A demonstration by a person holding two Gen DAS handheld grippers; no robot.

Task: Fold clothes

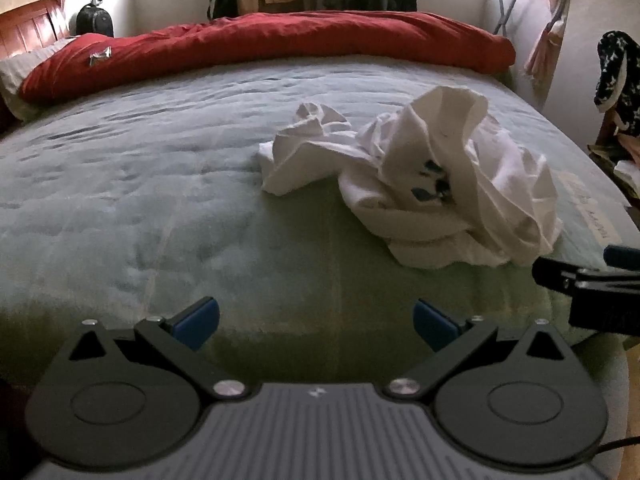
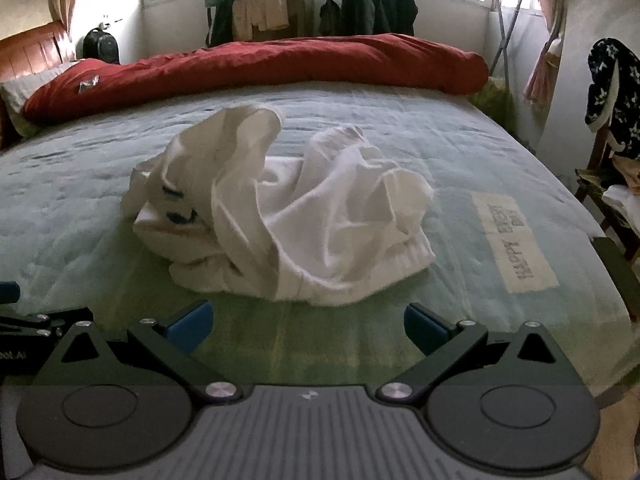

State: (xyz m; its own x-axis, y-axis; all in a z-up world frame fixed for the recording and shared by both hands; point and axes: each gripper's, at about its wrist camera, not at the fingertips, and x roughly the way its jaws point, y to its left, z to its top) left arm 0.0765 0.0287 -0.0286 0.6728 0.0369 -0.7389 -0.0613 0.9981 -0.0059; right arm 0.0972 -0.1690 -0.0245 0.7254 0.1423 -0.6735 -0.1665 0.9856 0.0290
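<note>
A crumpled white garment sits in a heap on the bed, on the pale blue-green cover, right of centre from the left wrist view and dead ahead of the right gripper. Both sets of fingers are spread wide and empty, the left gripper hovering over bare cover, well short of the cloth. A red duvet lies bunched along the far edge.
</note>
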